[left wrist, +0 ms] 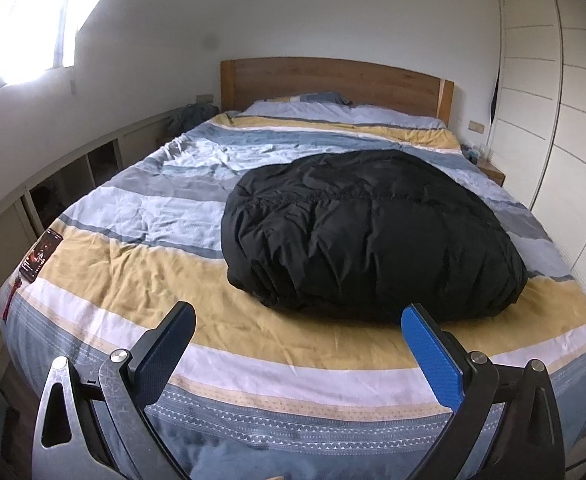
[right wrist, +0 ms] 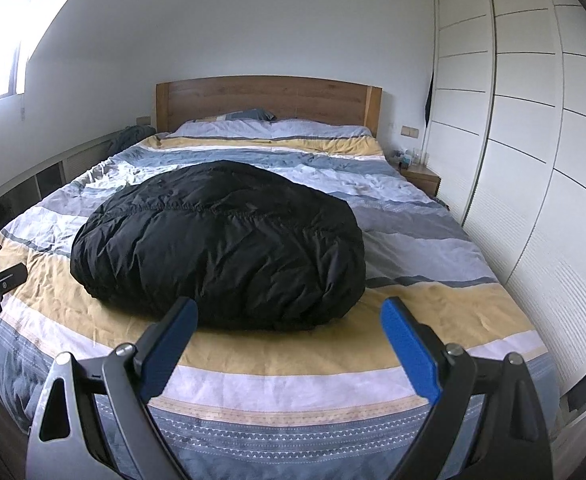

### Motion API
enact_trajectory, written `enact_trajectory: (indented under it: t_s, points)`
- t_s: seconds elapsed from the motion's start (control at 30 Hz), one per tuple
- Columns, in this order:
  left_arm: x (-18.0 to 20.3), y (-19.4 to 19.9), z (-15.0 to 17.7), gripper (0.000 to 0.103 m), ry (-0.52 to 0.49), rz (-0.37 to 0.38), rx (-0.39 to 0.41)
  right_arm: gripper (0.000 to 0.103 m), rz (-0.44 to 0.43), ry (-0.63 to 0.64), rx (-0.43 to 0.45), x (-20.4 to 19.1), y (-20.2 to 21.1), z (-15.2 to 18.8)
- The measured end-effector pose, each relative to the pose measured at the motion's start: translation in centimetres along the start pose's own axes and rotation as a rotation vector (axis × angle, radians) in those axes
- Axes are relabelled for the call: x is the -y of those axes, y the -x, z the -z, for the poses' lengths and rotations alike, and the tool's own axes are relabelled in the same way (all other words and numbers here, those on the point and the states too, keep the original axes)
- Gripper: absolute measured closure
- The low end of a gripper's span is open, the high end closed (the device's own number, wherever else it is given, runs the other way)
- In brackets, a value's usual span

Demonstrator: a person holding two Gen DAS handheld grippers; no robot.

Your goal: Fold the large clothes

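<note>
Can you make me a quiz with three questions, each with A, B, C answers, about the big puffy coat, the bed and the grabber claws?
1. Where is the black puffy coat?
A. On the striped bedcover
B. Hanging on the wardrobe
C. On the floor

2. What colour is the headboard?
A. White
B. Brown wood
C. Red

3. What are the left gripper and right gripper doing?
A. Both shut on the coat
B. One open, one shut
C. Both open, holding nothing

Answers:
1. A, the coat lies bundled on the bedcover, near the foot of the bed.
2. B, the panel behind the pillows is brown wood.
3. C, each view shows two fingers spread apart with only bedcover between them, short of the coat.
</note>
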State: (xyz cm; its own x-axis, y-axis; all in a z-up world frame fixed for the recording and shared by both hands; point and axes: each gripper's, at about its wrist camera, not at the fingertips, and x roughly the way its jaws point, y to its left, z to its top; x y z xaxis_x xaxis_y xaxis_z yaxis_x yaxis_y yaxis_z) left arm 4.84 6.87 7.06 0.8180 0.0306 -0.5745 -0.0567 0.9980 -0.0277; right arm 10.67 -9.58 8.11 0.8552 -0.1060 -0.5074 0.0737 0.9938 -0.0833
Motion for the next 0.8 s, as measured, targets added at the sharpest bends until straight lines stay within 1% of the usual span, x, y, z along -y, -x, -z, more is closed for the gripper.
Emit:
enact_trajectory:
  t_s: [0.23, 0.53, 0.8]
  points:
    - [0.3, -0.9, 0.6, 0.001, -0.007, 0.018, -0.021, 0.010, -0.008, -0.003, -0.027, 0.2, -1.6, 0.7]
    - [-0.9, -2.4, 1.2, 0.001, 0.031, 0.017, -0.058, 0.010, -0.007, -0.019, -0.063, 0.6, -3.3, 1.9]
    - [-1.3, -2.6, 1.7, 0.001, 0.037, 0.032, -0.063, 0.010, -0.010, -0.022, -0.088, 0.5, -4.2, 2.6]
